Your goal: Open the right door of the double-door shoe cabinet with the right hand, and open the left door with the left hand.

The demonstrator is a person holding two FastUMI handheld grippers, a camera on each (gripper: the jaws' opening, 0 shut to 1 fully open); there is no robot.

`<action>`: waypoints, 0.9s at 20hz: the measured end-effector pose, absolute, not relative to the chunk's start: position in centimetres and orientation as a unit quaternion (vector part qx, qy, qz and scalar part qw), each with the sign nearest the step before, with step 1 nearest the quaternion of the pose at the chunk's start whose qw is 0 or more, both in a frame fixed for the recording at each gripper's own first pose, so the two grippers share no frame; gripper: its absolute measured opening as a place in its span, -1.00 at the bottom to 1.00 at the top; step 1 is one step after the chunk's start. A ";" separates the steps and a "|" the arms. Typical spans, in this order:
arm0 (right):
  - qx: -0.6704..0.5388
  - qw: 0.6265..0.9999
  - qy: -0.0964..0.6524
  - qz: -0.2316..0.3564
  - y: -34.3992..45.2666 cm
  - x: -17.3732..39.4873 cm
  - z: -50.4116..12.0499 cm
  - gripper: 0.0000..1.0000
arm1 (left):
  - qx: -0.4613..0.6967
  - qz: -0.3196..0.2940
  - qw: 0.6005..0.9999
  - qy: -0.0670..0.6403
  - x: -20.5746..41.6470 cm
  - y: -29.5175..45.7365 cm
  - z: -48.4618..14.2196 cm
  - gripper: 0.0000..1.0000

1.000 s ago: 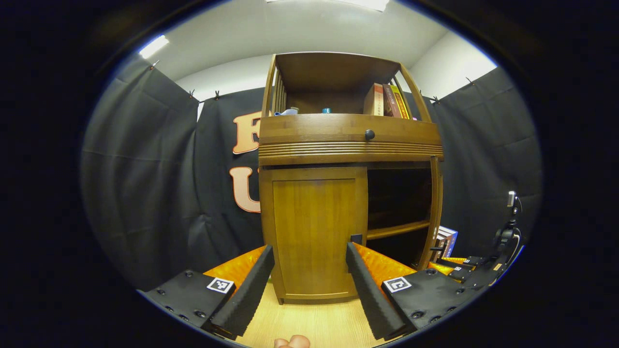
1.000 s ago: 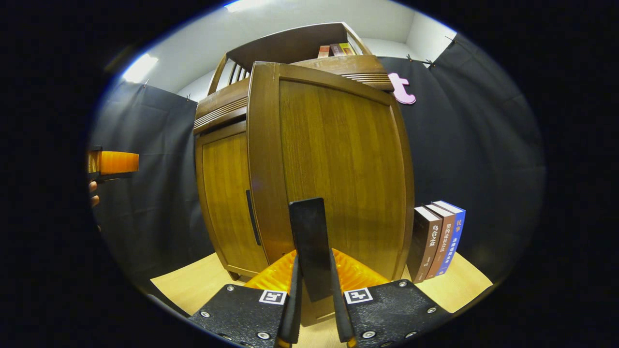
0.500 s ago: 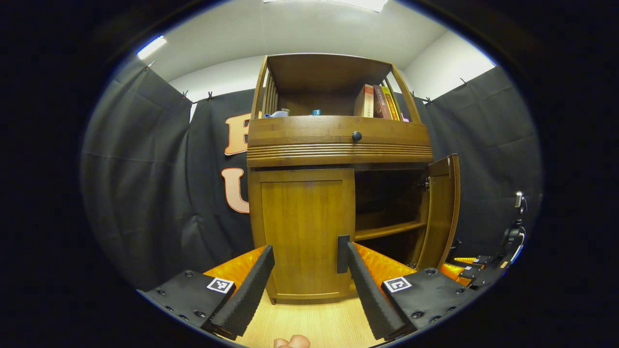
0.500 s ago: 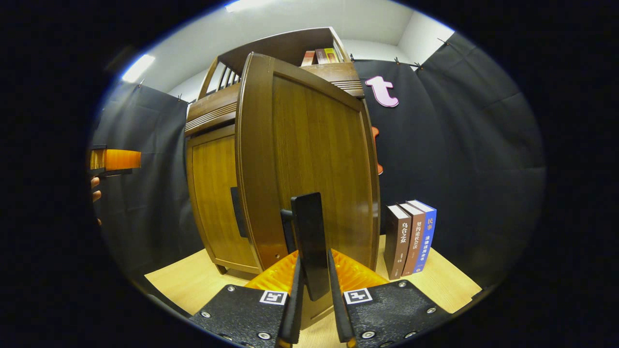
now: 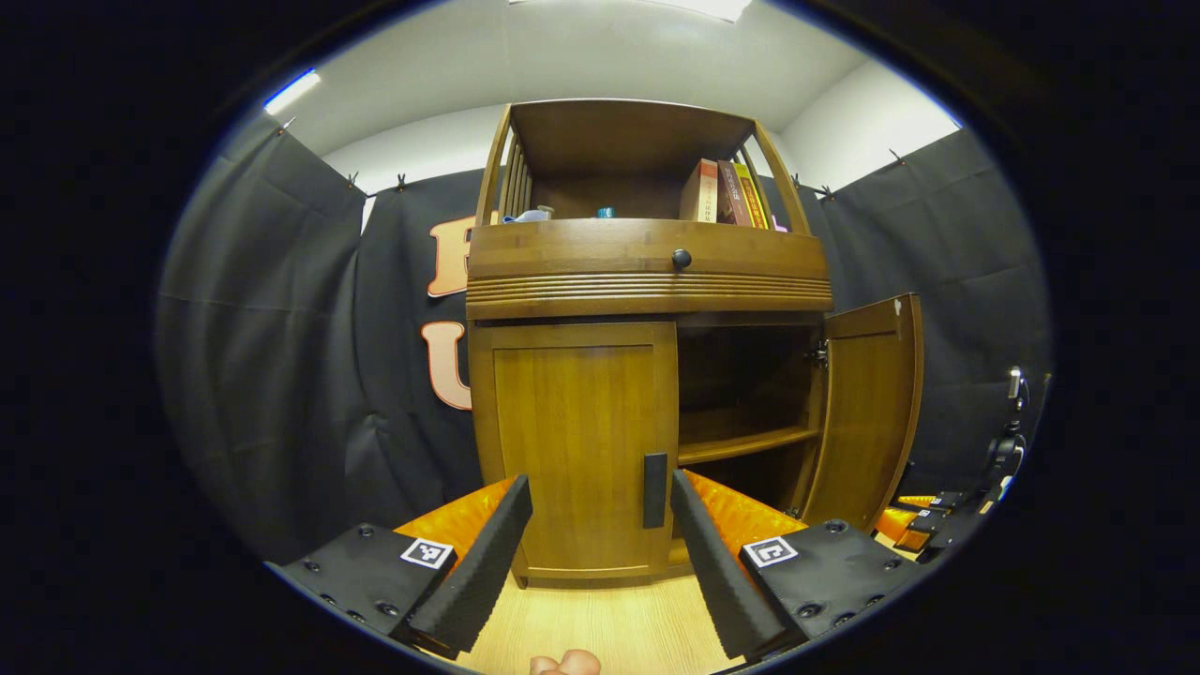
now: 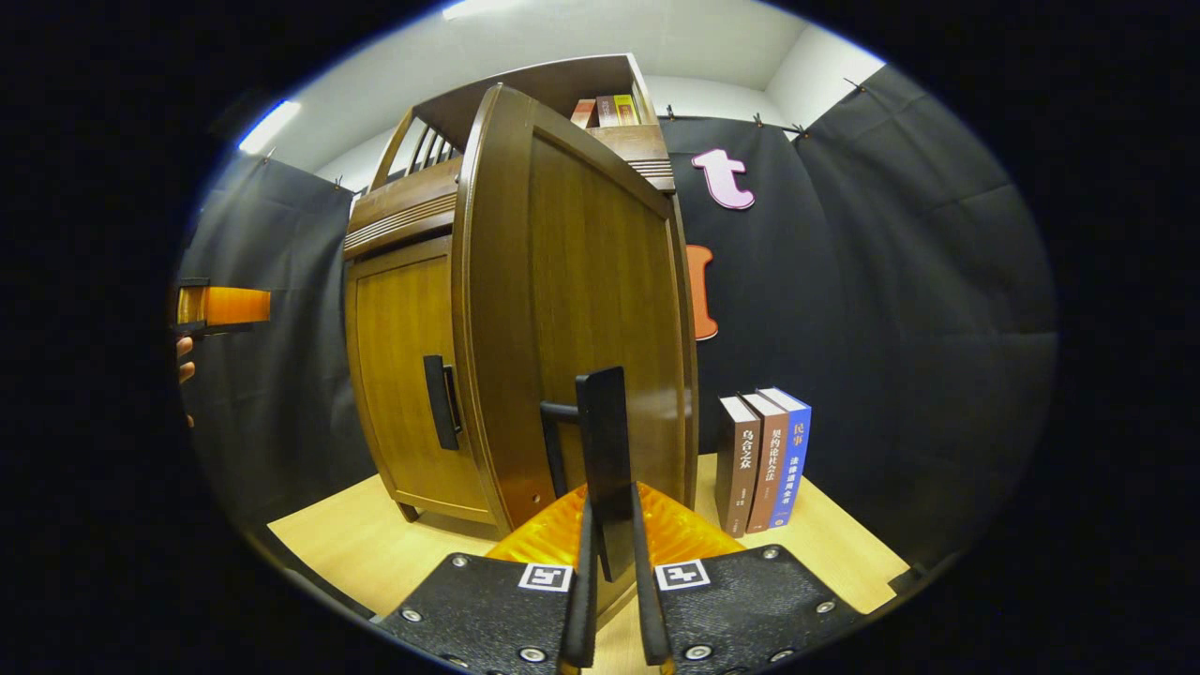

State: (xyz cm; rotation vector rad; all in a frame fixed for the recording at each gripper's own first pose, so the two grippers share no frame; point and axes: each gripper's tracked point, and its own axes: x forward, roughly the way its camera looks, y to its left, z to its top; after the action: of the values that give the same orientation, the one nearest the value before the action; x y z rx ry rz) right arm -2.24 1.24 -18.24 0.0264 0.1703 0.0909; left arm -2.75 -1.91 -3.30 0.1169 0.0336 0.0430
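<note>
At the cabinet's right side, the right gripper [image 6: 609, 562] is clenched on the right door's handle [image 6: 603, 450], with the right door [image 5: 867, 403] swung well out. The left gripper [image 5: 600, 525] hangs released in front of the closed left door [image 5: 572, 441], its handle [image 5: 654, 489] seemingly between the fingers, though depth is unclear. If the fingers close short of that handle they would likely grasp nothing, and swinging the right door farther could knock the books [image 6: 764, 459] just beside it.
</note>
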 end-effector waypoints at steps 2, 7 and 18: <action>0.009 0.996 0.085 0.036 0.1 -2.6 -18.1 -0.67 | 0.061 0.020 0.998 0.017 -2.7 -2.2 -3.3 0.94; 0.008 0.996 0.084 0.019 -2.4 -3.1 -17.8 -0.80 | 0.069 0.012 0.997 0.019 -2.4 -3.3 -3.6 0.90; 0.018 0.996 0.085 0.026 -5.0 -3.1 -17.7 -0.84 | 0.073 0.012 0.997 0.027 -0.6 -4.1 -4.7 0.90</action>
State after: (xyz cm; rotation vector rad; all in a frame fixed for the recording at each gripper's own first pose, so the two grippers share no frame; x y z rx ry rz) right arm -3.09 -5.04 -17.73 0.0354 0.1696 0.0522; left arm -0.62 -4.09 -4.68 0.1462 0.0543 0.0239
